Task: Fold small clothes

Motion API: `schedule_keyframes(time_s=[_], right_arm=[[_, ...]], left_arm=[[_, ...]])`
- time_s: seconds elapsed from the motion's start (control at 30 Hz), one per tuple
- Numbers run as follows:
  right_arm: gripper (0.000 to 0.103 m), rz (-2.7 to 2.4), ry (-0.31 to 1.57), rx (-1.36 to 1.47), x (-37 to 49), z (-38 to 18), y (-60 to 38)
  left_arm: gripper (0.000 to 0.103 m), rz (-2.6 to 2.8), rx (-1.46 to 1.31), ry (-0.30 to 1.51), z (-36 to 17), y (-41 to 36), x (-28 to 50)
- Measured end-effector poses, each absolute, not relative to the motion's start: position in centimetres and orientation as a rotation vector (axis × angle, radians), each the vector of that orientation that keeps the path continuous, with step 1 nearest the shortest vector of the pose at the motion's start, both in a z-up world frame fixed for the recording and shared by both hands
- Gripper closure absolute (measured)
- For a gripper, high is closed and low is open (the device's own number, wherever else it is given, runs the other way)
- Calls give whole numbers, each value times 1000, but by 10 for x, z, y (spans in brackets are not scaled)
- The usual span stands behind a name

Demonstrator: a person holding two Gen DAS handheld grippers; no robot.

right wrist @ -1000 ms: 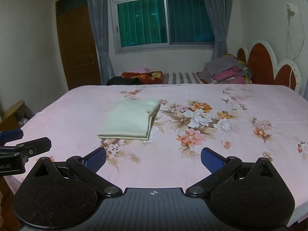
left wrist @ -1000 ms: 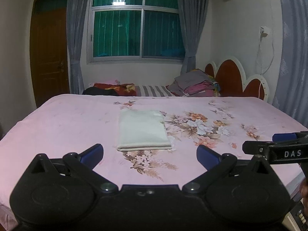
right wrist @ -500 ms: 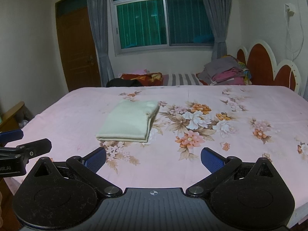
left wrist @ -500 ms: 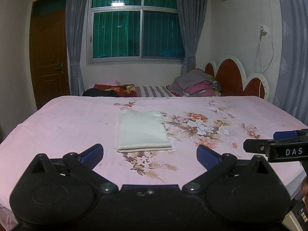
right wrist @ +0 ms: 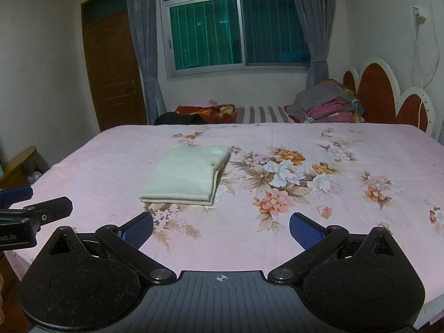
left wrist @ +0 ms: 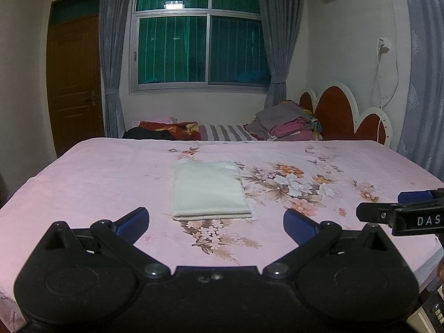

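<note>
A pale green garment [left wrist: 208,191] lies folded into a neat rectangle on the pink floral bedsheet [left wrist: 83,183]. It also shows in the right wrist view [right wrist: 186,174]. My left gripper [left wrist: 216,223] is open and empty, held above the bed's near edge, just short of the garment. My right gripper [right wrist: 222,229] is open and empty, to the right of and behind the garment. The right gripper's side shows at the right edge of the left wrist view [left wrist: 402,216]. The left gripper's side shows at the left edge of the right wrist view [right wrist: 30,219].
A pile of folded clothes [left wrist: 288,125] sits at the far right by the red headboard [left wrist: 338,111]. Dark and red bedding [left wrist: 163,131] lies along the far edge under the window. A wooden door [left wrist: 75,83] stands at left. A wooden piece of furniture [right wrist: 19,163] is beside the bed's left.
Both grippers have tilted up and drawn back slightly, so the bed and garment sit lower in view. The garment has not moved. Both grippers stay open.
</note>
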State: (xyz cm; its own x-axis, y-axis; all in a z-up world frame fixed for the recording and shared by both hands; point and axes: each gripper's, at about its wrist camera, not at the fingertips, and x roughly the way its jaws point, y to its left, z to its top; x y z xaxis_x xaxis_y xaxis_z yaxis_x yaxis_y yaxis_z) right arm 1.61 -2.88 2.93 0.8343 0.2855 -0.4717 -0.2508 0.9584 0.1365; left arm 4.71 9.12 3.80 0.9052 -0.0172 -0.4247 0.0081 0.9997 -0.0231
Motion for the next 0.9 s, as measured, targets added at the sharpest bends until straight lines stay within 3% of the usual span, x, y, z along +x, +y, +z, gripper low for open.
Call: schedule_keyframes(time_s=[0.9], right_arm=[[0,296,512,57,21,29,-28]], left_arm=[[0,-8,-21,438,38,101,53]])
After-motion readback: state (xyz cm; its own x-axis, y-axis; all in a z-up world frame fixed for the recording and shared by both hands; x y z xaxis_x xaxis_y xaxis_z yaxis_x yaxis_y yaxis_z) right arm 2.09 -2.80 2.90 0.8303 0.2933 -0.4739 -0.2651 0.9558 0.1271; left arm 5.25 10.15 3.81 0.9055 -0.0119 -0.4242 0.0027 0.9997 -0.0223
